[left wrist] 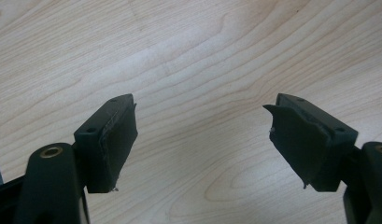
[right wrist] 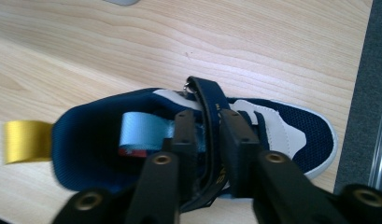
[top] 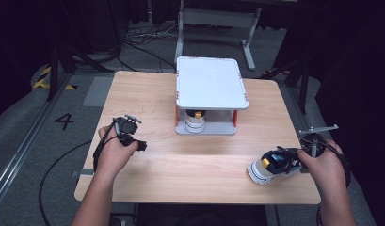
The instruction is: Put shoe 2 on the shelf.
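The right hand-held gripper (right wrist: pixel 208 122) is clenched on the dark blue strap (right wrist: pixel 208 100) of a blue and white shoe (top: pixel 270 167), which lies near the right front corner of the counter (top: pixel 195 155). The grip is only on this thin strap, so I think the shoe can swing or slip out when it is lifted, and it may fall over the near edge. The left hand-held gripper (left wrist: pixel 202 135) is released, nothing between its jaws, above bare wood. A second shoe (top: pixel 195 120) already stands under the white shelf (top: pixel 210 84); a careless placing could knock it.
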